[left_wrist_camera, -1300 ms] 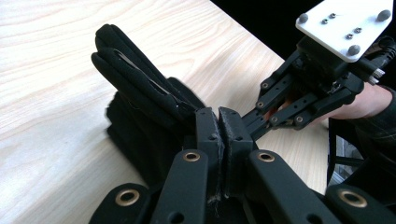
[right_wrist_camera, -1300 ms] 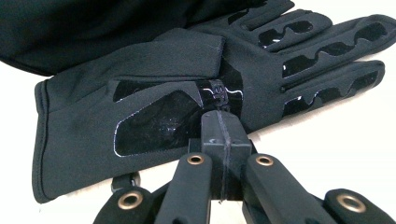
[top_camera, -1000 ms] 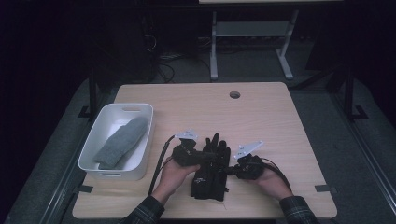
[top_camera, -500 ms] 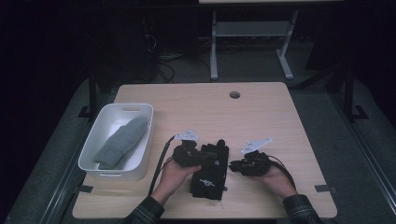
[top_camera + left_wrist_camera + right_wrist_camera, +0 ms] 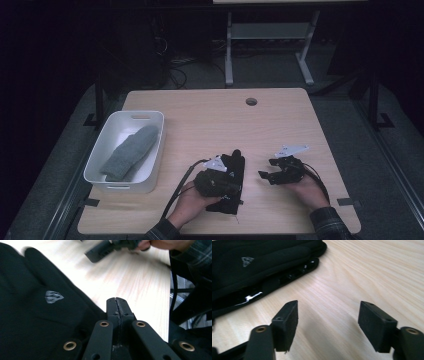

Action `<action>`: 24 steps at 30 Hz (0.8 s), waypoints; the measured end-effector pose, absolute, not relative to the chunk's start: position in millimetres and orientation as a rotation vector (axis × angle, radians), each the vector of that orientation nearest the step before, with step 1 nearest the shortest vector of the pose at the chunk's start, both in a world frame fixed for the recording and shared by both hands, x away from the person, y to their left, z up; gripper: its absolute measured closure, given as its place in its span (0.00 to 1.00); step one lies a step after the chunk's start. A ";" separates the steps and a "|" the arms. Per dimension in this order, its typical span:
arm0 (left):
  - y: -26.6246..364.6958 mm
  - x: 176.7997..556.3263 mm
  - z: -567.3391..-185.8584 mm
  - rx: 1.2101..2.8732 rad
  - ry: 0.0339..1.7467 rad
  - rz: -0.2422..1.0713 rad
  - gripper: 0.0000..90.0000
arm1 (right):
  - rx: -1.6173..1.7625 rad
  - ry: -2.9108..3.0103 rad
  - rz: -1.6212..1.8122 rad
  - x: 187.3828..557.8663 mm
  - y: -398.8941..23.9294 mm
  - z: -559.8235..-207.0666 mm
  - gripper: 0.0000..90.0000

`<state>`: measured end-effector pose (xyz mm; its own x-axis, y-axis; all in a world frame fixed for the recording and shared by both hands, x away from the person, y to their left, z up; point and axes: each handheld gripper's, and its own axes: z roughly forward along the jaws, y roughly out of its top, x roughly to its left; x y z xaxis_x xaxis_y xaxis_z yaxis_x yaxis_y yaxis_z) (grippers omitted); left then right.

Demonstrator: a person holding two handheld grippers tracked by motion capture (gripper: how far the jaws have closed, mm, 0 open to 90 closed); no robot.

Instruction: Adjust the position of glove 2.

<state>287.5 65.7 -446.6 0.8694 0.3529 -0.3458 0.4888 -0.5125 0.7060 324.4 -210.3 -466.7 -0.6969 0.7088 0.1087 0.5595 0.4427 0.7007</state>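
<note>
Near the front edge of the wooden table, a black glove is lying flat, partly covered by the left gripper. Its lower cuff is being hidden by the hand. The left gripper's jaws are being kept pressed together, and whether glove fabric is pinched between them cannot be told. Just beside the glove, apart from it, the right gripper is being held with its jaws having just been opening, nothing between them. Farther left, a grey glove is lying inside a white bin.
</note>
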 end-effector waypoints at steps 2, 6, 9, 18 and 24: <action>59.5 284.2 -449.8 2.189 0.590 -0.209 0.99 | 1.129 2.483 1.080 325.9 -211.2 -468.0 0.33; 55.2 282.5 -454.6 2.256 0.567 -0.185 0.99 | 1.131 2.488 1.028 327.9 -210.8 -471.5 0.29; 57.3 281.9 -453.6 2.293 0.566 -0.141 0.99 | 1.140 2.474 1.011 329.0 -211.8 -473.1 0.26; 80.3 286.2 -449.9 2.357 0.597 -0.066 0.99 | 1.196 2.384 0.978 334.4 -223.1 -475.4 0.17; 96.1 291.6 -447.5 2.387 0.620 -0.013 0.99 | 1.206 2.363 0.962 335.5 -223.2 -477.7 0.15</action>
